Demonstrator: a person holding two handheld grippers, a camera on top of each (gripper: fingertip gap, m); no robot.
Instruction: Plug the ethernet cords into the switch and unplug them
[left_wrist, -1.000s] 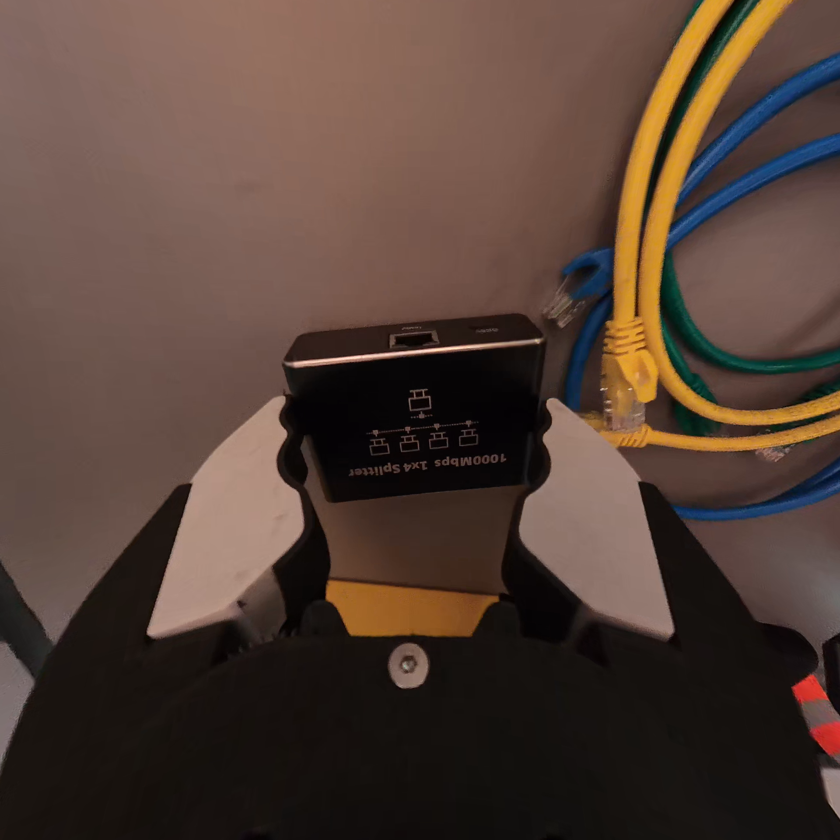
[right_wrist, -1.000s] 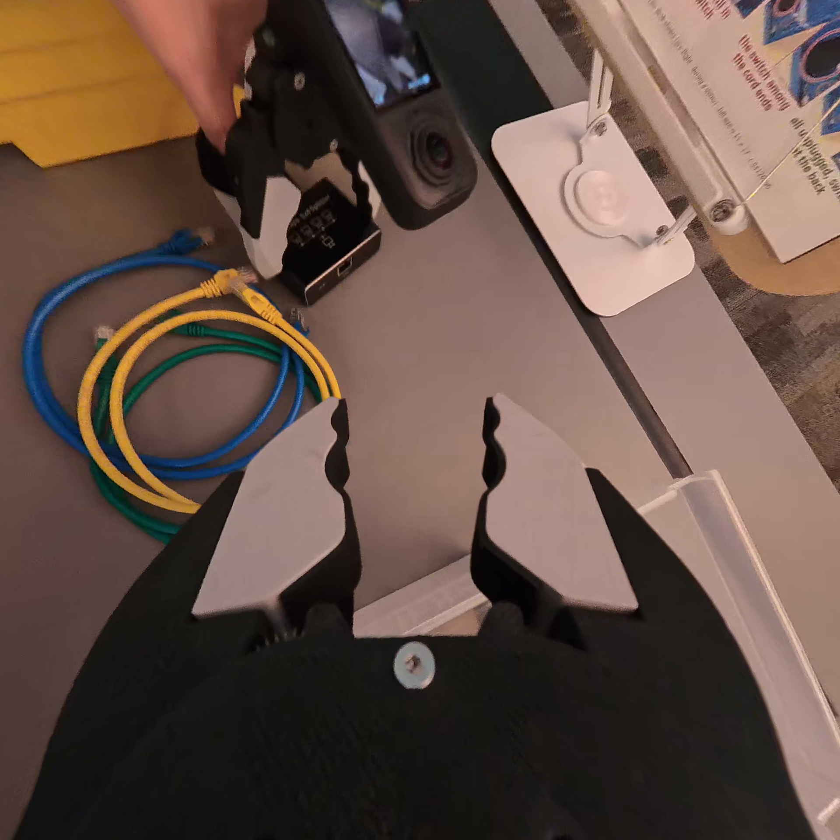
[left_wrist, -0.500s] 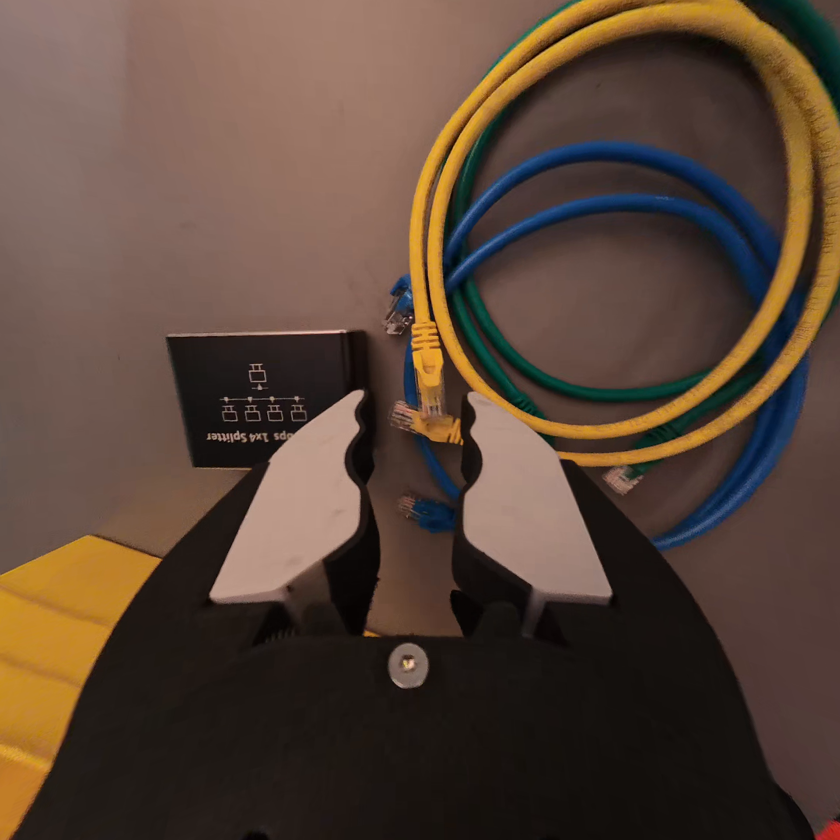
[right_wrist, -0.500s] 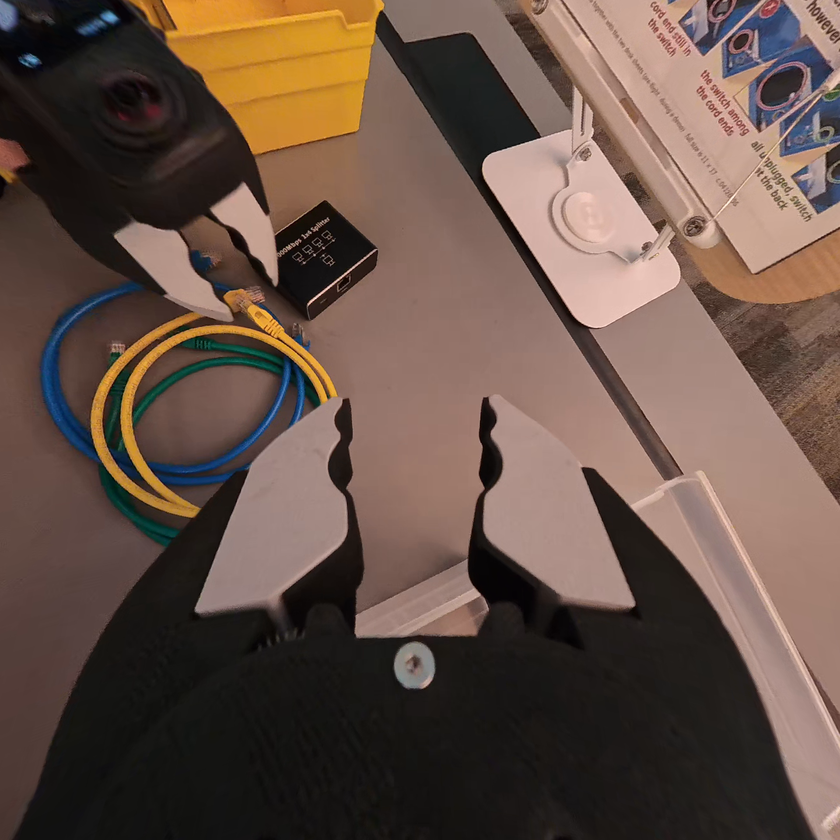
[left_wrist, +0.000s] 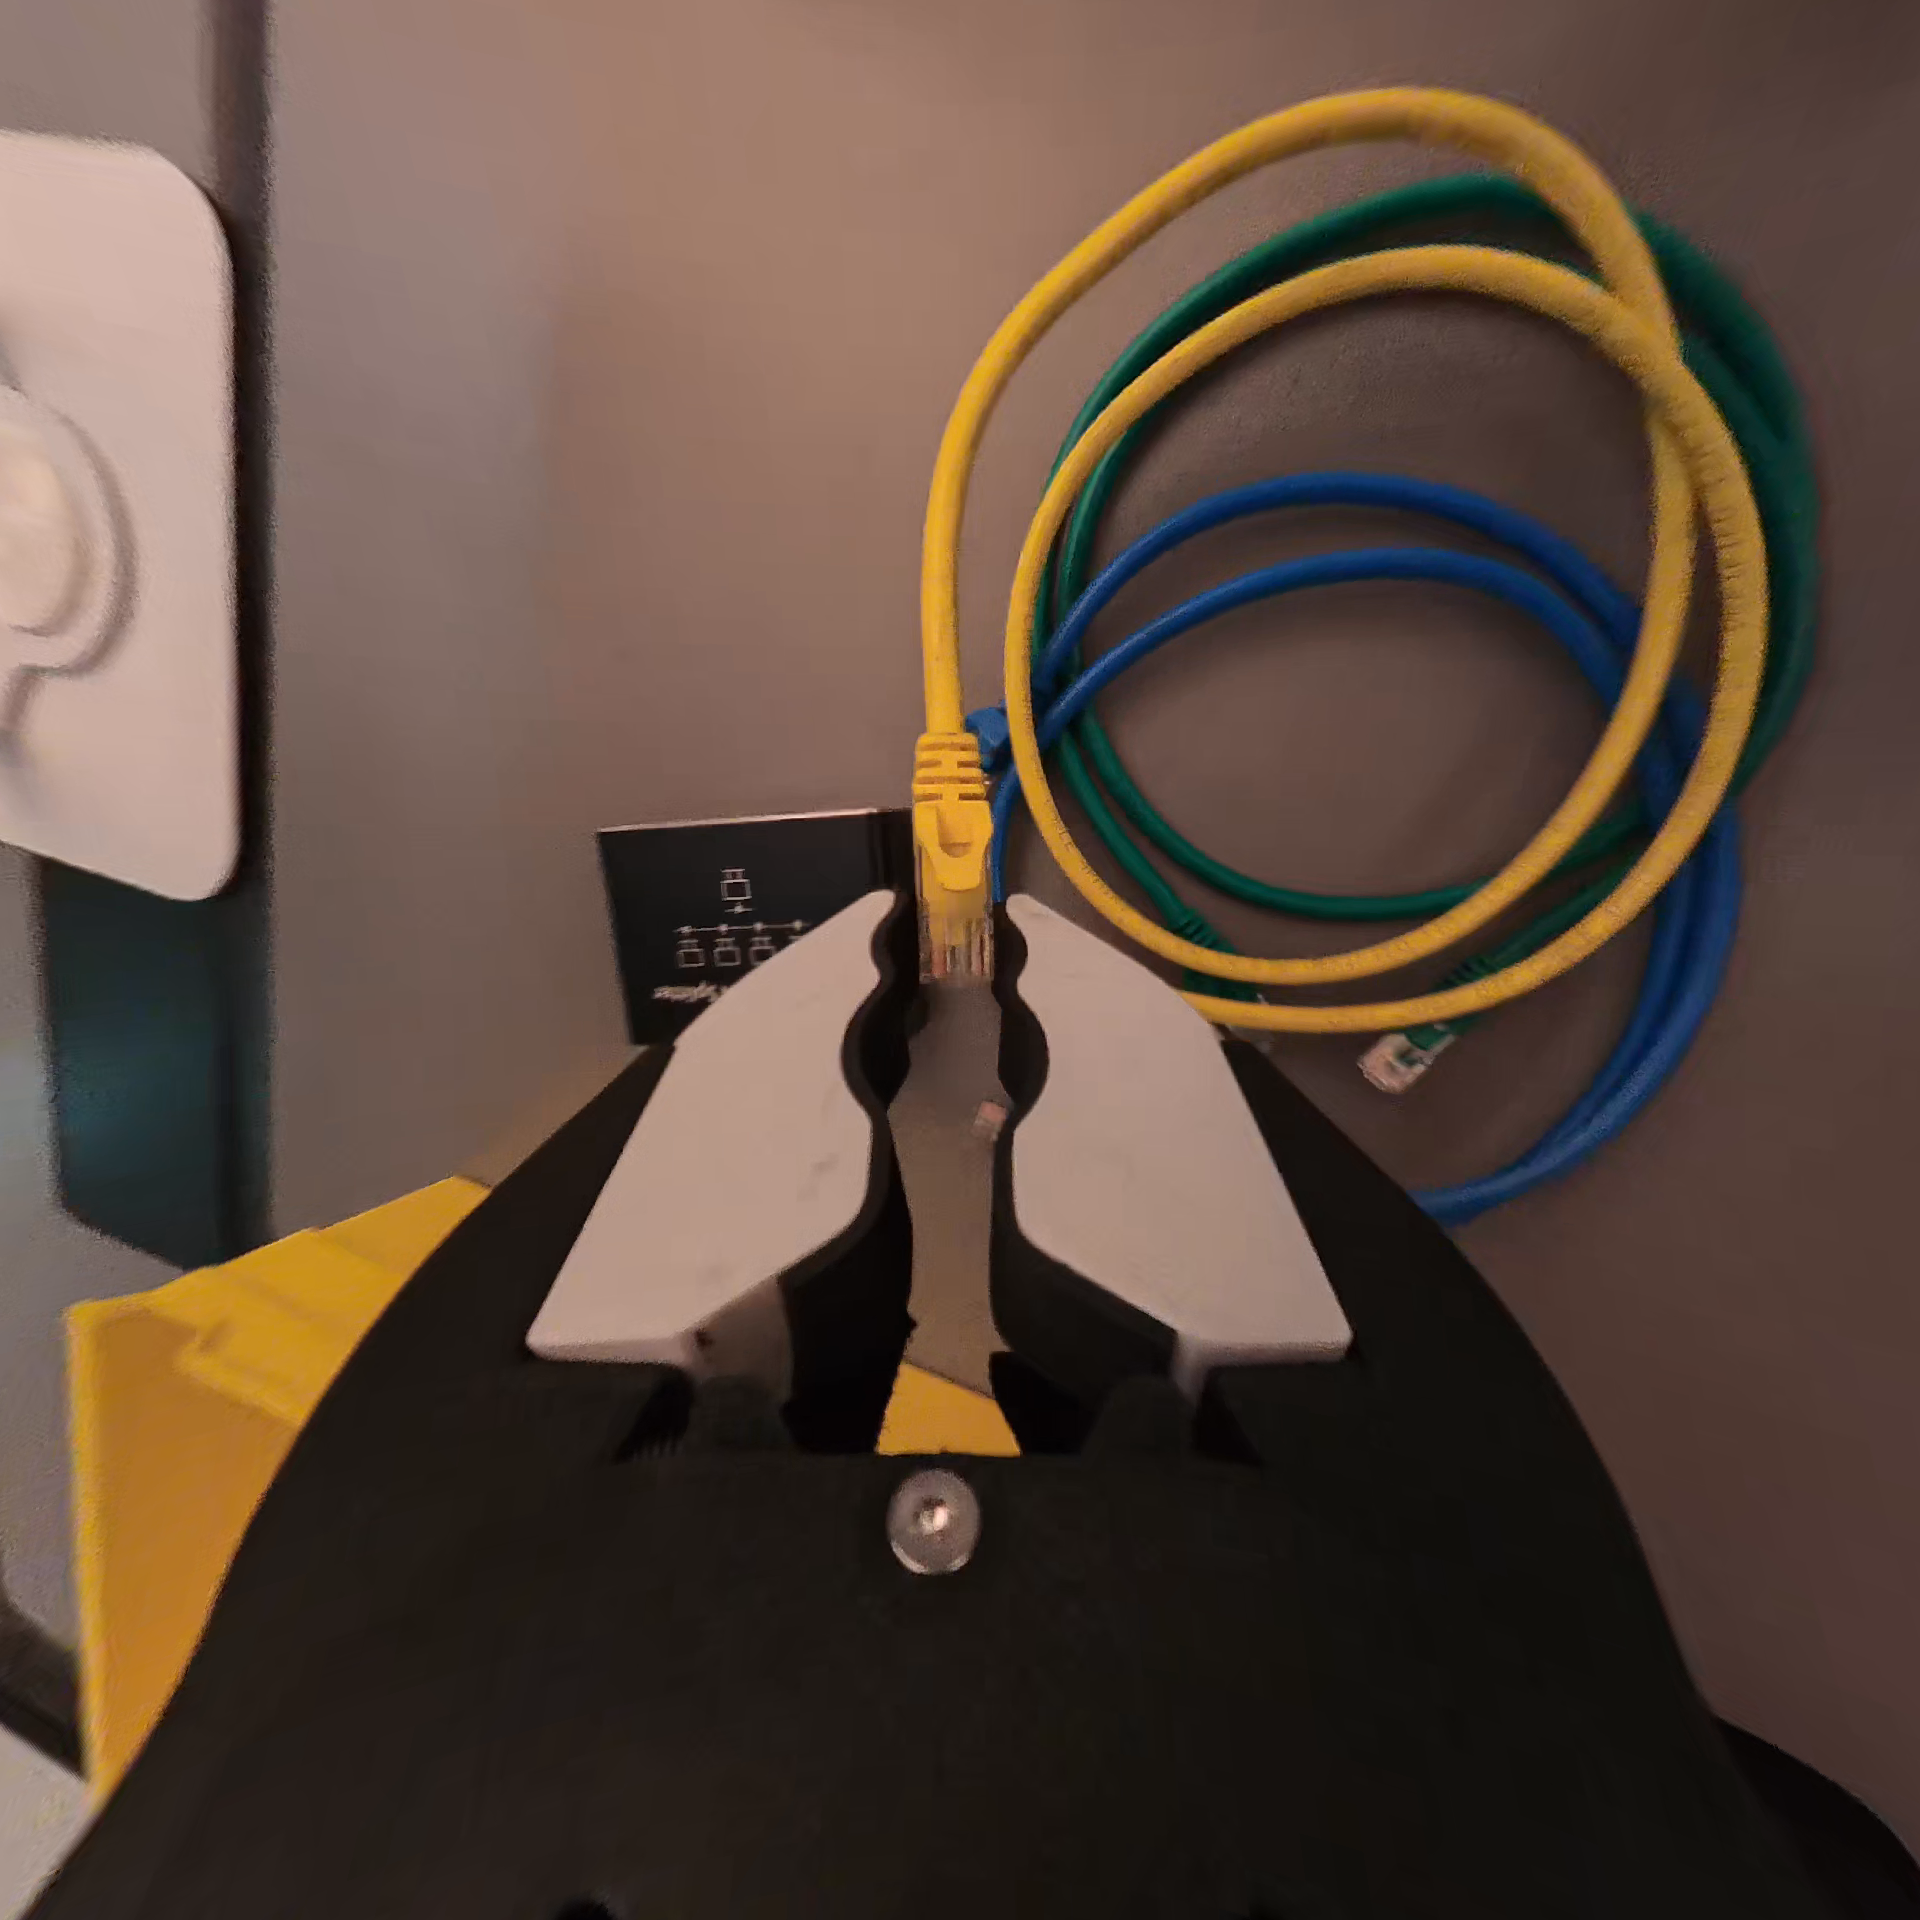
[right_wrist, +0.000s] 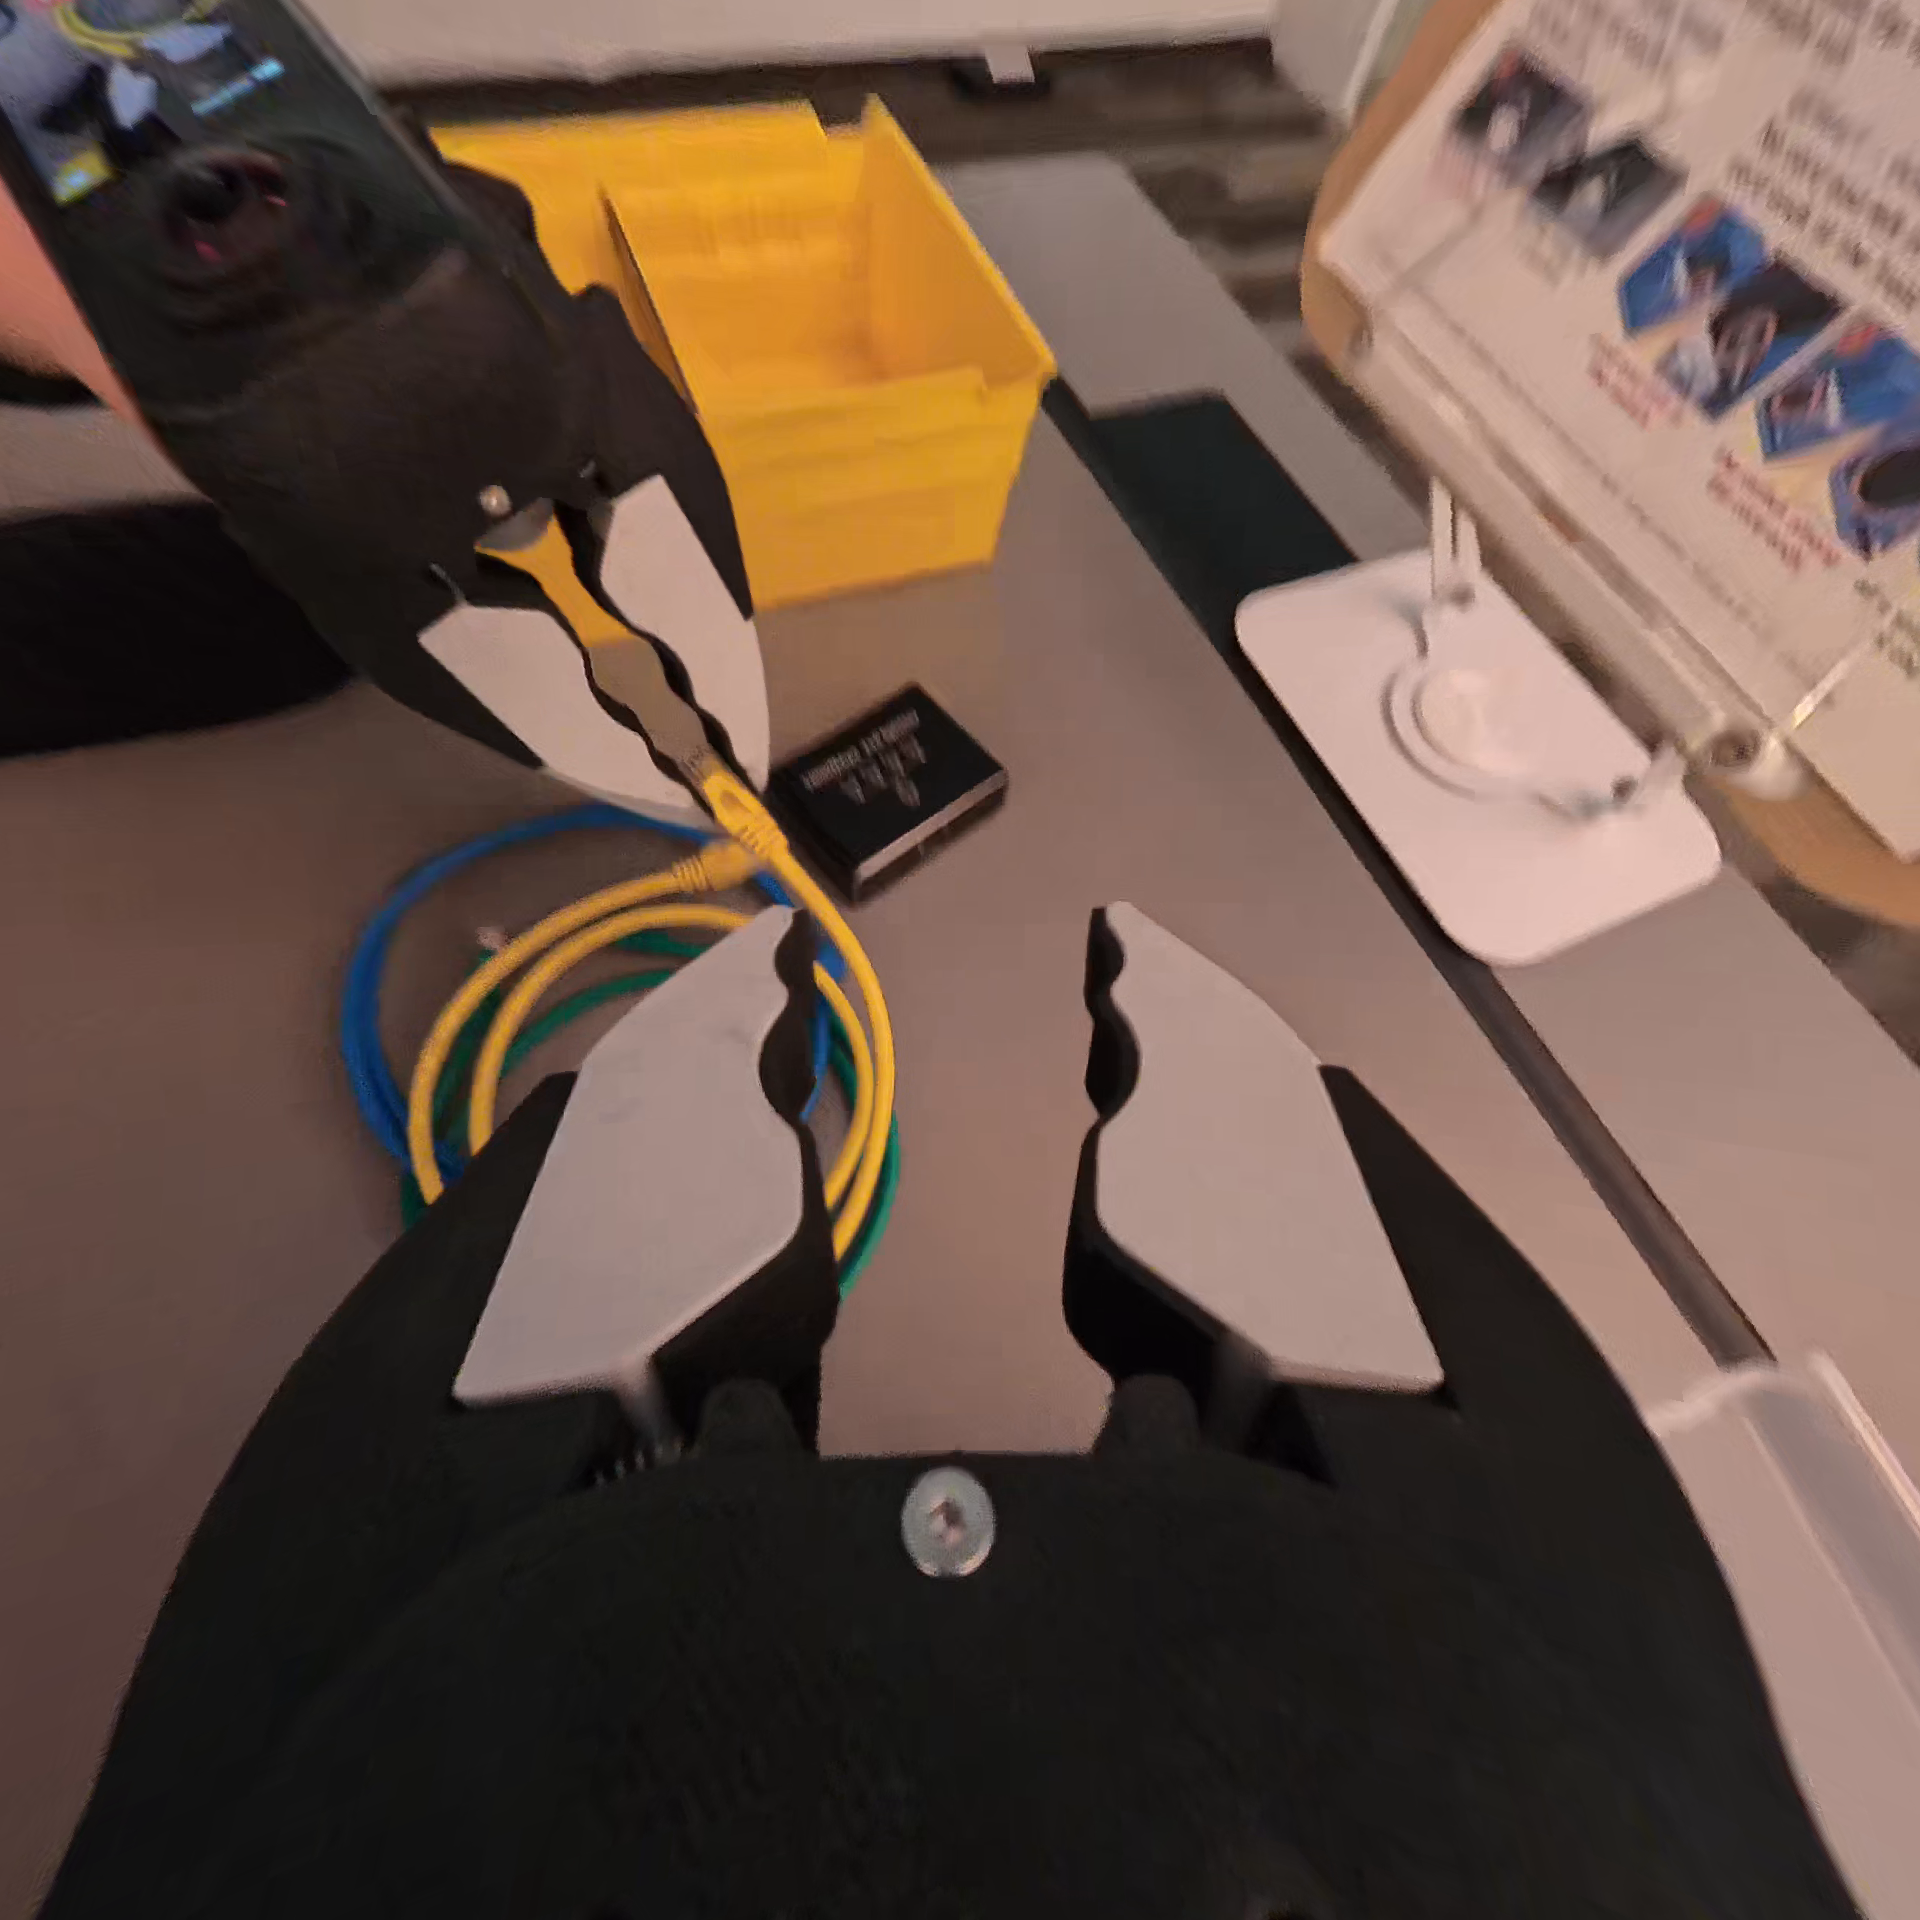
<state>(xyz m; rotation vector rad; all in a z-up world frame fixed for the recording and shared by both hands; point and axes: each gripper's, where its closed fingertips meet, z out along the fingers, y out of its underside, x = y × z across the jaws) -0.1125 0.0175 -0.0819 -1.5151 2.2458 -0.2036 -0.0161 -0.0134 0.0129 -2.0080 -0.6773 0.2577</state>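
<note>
left wrist view has the black switch (left_wrist: 727, 914) flat on the grey tabletop (left_wrist: 623, 468), then the left gripper (left_wrist: 951, 940) clamped on the yellow cord's plug (left_wrist: 948, 883), its coil beside blue and green cords, while the right gripper (right_wrist: 940, 935) hangs agape, empty.

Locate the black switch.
The black switch lies flat on the grey table, right of the cable coil, before the yellow bin.

left gripper (left_wrist: 954, 914): black body, pale grey wavy-edged fingers (left_wrist: 748, 1122), silver screw (left_wrist: 932, 1536)
right gripper (right_wrist: 940, 925): same black body, grey fingers (right_wrist: 1236, 1164), silver screw (right_wrist: 947, 1528)
</note>
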